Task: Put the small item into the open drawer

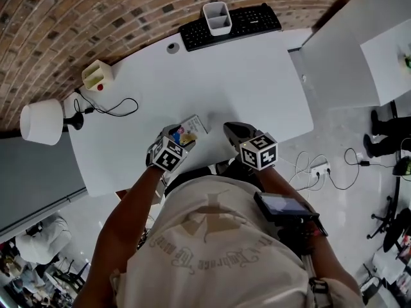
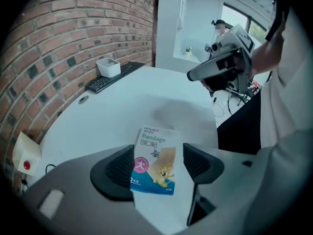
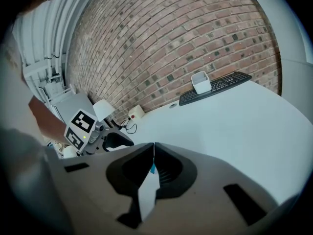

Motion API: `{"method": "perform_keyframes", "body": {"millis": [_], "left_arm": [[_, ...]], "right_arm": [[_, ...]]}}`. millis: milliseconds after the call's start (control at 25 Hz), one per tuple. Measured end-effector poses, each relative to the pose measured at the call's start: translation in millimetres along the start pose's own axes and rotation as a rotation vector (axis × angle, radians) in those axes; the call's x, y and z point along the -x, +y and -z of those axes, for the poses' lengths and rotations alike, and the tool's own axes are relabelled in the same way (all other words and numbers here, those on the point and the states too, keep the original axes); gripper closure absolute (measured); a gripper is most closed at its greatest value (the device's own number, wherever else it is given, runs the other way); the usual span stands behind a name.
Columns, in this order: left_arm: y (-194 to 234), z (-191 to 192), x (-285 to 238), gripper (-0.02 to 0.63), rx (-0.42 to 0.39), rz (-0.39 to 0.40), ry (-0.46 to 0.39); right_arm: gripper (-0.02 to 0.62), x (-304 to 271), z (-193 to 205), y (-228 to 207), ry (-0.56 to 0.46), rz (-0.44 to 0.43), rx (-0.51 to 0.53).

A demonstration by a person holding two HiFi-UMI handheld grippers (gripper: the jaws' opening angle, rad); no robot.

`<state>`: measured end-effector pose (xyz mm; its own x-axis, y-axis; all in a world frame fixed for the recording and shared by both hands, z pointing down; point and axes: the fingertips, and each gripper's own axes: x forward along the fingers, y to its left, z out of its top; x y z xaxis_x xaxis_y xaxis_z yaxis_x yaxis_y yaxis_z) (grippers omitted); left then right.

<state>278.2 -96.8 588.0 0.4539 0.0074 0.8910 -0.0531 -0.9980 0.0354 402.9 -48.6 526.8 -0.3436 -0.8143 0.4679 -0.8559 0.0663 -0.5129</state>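
Observation:
A small bandage packet, white with a cartoon print, stands between the jaws of my left gripper. The pads stand apart at its two sides and do not press on it. From the head view the packet lies near the white table's front edge, just ahead of my left gripper. My right gripper is shut on a thin white sheet with a blue edge, seen edge-on. It hovers to the right of the packet. No drawer shows clearly in any view.
At the table's far edge lie a black keyboard and a white bin. At the left stand a white lamp, a cream box with a red button and a black cable. Brick wall behind; power strip and cables on the floor.

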Motion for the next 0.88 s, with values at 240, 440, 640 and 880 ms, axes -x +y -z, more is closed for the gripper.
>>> {"method": "perform_keyframes", "body": {"millis": [240, 440, 640, 880], "left_arm": [[2.5, 1.0, -14.0, 0.271, -0.086, 0.004, 0.071], [2.4, 7.3, -28.0, 0.240, -0.125, 0.042, 0.162], [4.1, 11.5, -39.0, 0.229, -0.128, 0.065, 0.229], [1.2, 12.3, -47.1, 0.227, -0.172, 0.076, 0.277]], "right_arm": [[0.589, -0.4, 1.5, -6.0, -0.008, -0.001, -0.022], [0.589, 3.3, 3.3, -16.7, -0.010, 0.011, -0.042], [0.589, 6.3, 5.8, -22.7, -0.010, 0.017, -0.051], [0.589, 7.3, 7.6, -27.4, -0.005, 0.021, -0.066]]}}
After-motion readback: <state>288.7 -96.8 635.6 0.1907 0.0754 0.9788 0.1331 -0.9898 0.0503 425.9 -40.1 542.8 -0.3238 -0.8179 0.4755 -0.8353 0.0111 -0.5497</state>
